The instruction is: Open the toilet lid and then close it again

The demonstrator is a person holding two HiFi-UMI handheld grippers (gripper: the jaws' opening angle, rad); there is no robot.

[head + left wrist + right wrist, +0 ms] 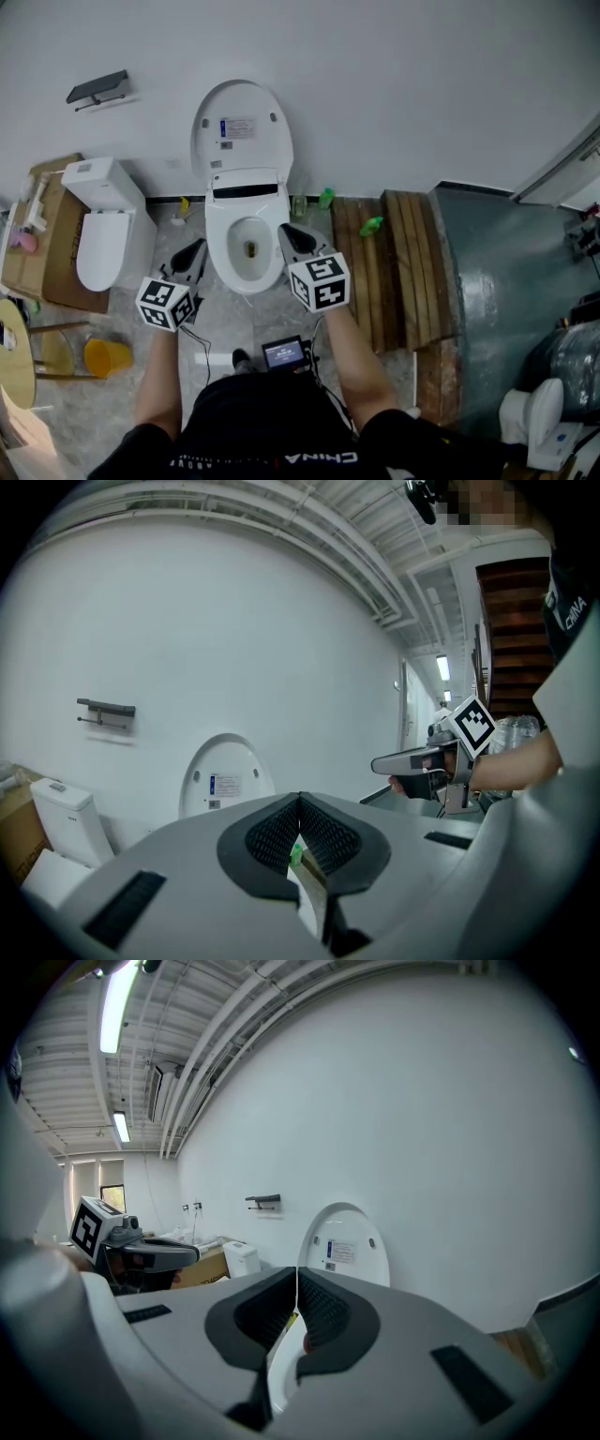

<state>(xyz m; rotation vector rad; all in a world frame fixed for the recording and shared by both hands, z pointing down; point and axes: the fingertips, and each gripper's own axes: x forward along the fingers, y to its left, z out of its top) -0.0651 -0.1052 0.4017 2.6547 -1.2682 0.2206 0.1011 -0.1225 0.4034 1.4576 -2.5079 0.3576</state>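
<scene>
The white toilet [230, 267] stands against the wall with its lid [242, 122] raised upright and the bowl open. My left gripper [199, 246] hovers beside the bowl's left rim, shut and empty. My right gripper [286, 230] hovers by the right rim, also shut with nothing held. In the left gripper view the closed jaws [300, 801] point toward the upright lid [225, 775], and the right gripper [412, 761] shows off to the side. In the right gripper view the closed jaws [297, 1271] face the lid [347, 1241], and the left gripper [141, 1255] is at the left.
A second white toilet [103, 225] and a cardboard box [52, 244] stand at the left, with a yellow container [106, 356] on the floor. Wooden planks [394, 267] and green bottles [325, 198] lie right of the toilet. A grey platform [497, 281] rises beyond. A dark shelf [97, 89] hangs on the wall.
</scene>
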